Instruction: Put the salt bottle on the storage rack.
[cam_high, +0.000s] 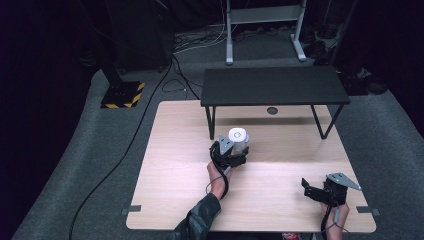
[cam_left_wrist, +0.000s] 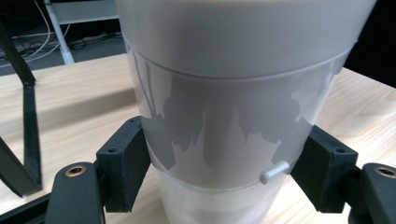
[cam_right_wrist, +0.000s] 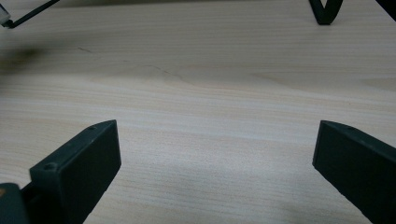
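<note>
A translucent white cylindrical container with a white lid stands upright near the middle of the wooden table, just in front of a black stand. My left gripper is shut on it. In the left gripper view the two black pads press on opposite sides of the container, just above a small white nub; the container's base is hidden. My right gripper sits low at the table's front right, pointing left. Its jaws stand wide apart in the right gripper view, with bare wood between them.
A low black stand on thin legs spans the far half of the table; one leg is close on the left of the held container. Beyond the table are grey carpet, cables and a metal frame.
</note>
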